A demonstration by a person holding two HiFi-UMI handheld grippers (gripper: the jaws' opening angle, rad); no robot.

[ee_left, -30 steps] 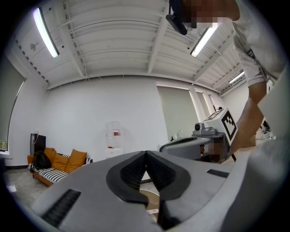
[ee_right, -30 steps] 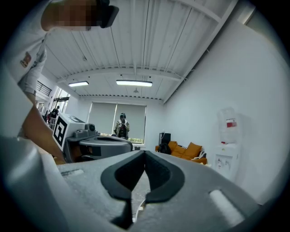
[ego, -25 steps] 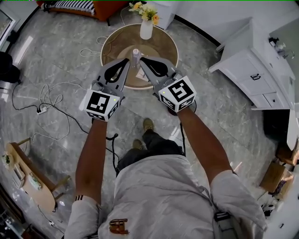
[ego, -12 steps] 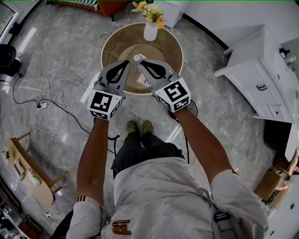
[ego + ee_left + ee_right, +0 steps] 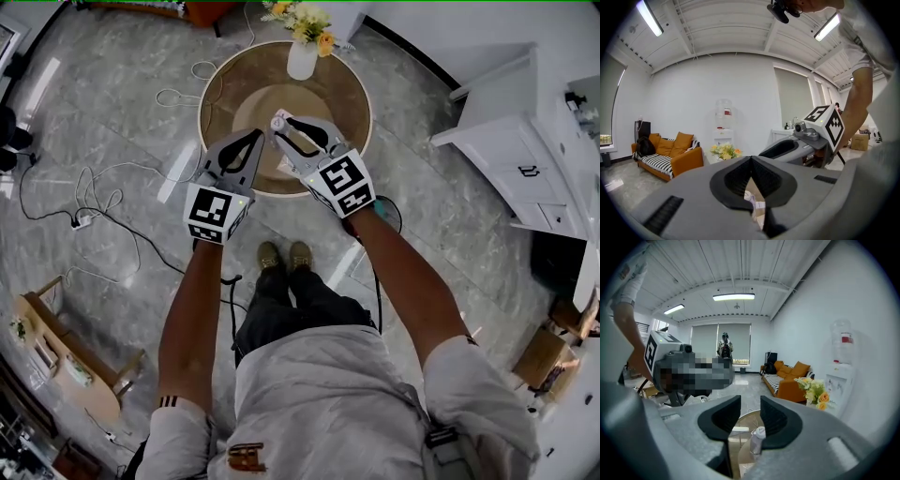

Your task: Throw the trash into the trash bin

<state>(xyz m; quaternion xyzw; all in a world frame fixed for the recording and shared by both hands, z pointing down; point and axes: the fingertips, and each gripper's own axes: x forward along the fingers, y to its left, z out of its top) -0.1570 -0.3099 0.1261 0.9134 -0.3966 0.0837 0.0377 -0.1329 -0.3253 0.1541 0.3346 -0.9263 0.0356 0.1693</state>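
Trash bottle [image 5: 756,439] upright on the round table [image 5: 342,89], just beyond right gripper [image 5: 750,404], jaws just spreading, empty; left gripper [image 5: 751,160] pressed together, empty; risk of toppling it with an off-centre grab.

The bottle [image 5: 757,438] is cut off below by the right gripper [image 5: 750,406]; a white sheet [image 5: 739,429] on the counter [image 5: 234,84] is largely hidden.
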